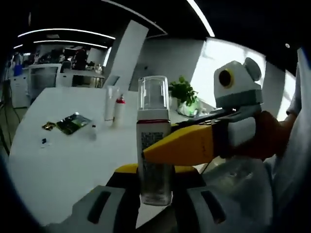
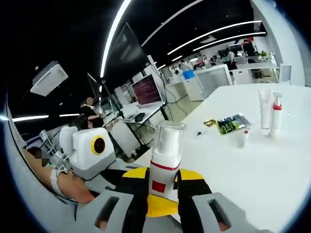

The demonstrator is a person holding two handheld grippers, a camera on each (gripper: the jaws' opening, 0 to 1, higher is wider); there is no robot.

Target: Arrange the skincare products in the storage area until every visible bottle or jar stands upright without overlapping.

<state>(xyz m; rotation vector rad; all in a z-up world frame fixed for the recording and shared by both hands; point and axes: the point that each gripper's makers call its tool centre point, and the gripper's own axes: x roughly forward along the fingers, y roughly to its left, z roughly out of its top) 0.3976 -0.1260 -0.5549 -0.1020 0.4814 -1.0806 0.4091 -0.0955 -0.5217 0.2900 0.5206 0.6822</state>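
In the left gripper view, a green packet [image 1: 73,123] lies flat at the left of the white table [image 1: 58,165], a white tube [image 1: 111,103] and a red-collared bottle [image 1: 119,111] stand upright further right, and the left gripper [image 1: 154,194] is closed on the lower part of the upright pump bottle [image 1: 154,141]. The right gripper [image 1: 160,150] reaches in from the right, held level, and its yellow jaw touches the same bottle. In the right gripper view the left gripper [image 2: 87,150], held in a hand [image 2: 73,187], is at the left, and the right gripper [image 2: 163,199] clamps the bottle's base.
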